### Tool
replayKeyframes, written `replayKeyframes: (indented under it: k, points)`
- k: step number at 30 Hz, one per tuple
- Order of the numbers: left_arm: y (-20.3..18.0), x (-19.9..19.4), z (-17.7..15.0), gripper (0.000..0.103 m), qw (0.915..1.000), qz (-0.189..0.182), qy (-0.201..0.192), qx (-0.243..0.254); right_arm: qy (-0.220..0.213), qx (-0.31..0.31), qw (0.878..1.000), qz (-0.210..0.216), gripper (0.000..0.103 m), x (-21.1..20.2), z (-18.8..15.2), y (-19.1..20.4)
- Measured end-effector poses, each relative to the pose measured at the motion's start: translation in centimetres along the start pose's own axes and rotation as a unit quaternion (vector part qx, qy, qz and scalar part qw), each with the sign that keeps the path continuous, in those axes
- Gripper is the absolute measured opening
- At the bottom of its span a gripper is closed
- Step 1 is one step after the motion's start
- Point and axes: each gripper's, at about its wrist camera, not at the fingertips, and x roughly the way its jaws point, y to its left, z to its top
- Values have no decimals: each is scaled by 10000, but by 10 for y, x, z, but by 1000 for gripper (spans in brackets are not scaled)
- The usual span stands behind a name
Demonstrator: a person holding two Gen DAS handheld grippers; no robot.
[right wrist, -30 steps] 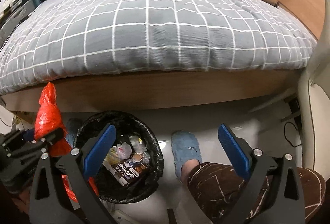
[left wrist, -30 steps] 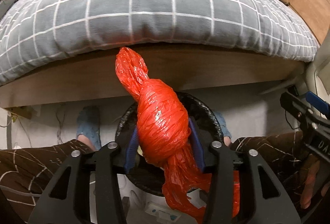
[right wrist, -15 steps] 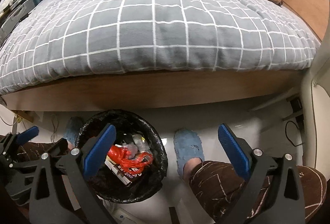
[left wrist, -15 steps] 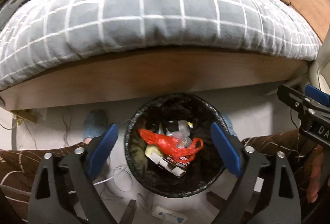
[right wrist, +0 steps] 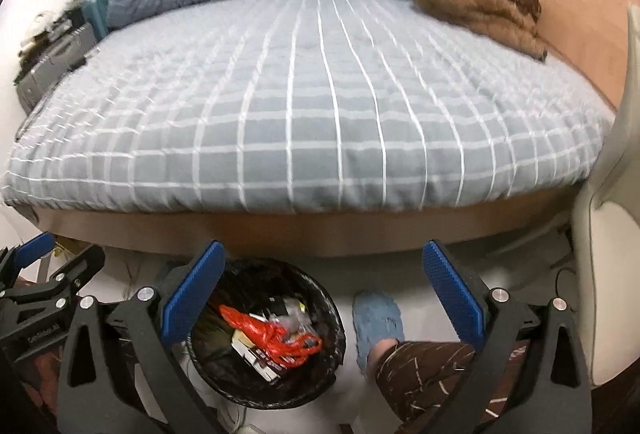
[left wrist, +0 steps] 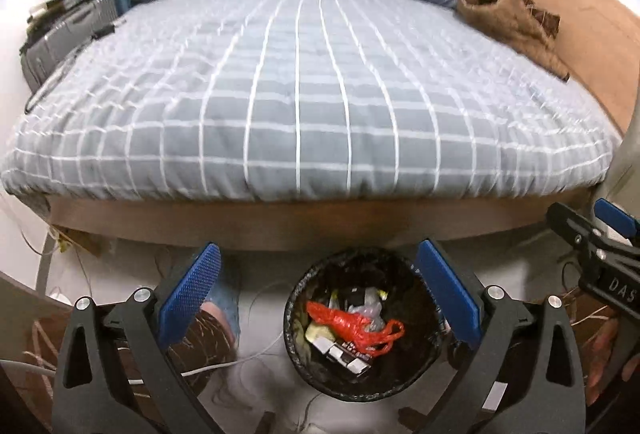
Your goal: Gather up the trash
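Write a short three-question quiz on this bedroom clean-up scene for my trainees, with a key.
1. True or false: the red plastic bag lies inside the bin.
2. Which gripper is holding something? A) left gripper B) right gripper C) neither
3. Fill in: the brown garment lies on the ____.

Key: 1. True; the bag rests on the other rubbish in the black-lined bin. 2. C; both stand wide open with nothing between their blue pads. 3. Bed; it sits on the far right part of the grey checked cover.
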Motion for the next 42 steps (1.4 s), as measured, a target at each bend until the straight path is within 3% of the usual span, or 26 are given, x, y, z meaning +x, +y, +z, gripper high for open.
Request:
replayKeyframes:
  k: [7,17,42]
  points:
    - [0,-59,7,97,9991,-26,-419,35,-356,-127,9993,-4,95,-63,3,10]
    - [-2,-108,-4,97,9978,-88,-639,137,-563,-40,9984,-81,95,-106,-5,4]
    - [0,-102,-7,97,9981,-143,-593,107,-509,-60,9987,-46,95,-101,-8,9]
